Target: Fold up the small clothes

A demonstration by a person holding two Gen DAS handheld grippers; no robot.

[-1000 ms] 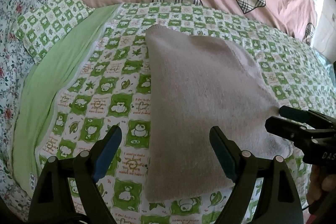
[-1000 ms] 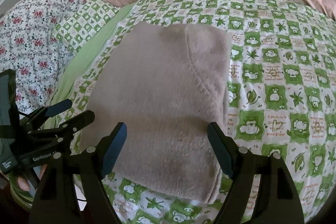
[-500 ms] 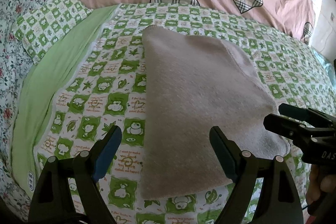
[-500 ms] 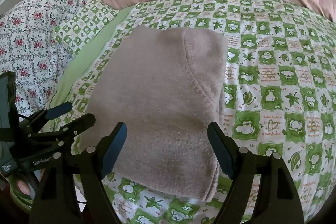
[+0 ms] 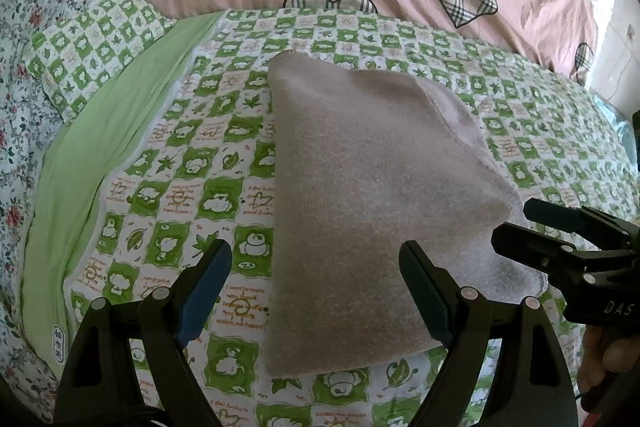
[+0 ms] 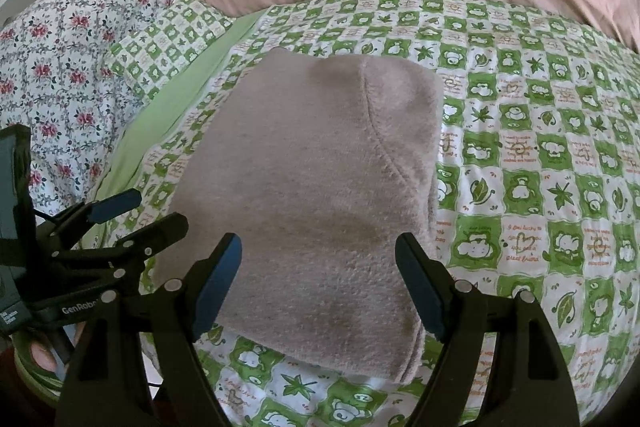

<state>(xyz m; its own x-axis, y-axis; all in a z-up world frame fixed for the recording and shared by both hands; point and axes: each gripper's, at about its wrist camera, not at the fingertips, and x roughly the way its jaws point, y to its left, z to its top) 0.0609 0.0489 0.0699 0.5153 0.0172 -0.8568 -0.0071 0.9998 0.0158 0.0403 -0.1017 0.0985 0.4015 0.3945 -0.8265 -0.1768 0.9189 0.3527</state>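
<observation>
Ahead of both open jaws, folded cloth [image 6: 312, 195], untouched

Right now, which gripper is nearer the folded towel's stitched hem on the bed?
Right. The right gripper hangs over the folded towel on the side where the hem runs. The left gripper hangs over the opposite edge. Both jaws open.
</observation>
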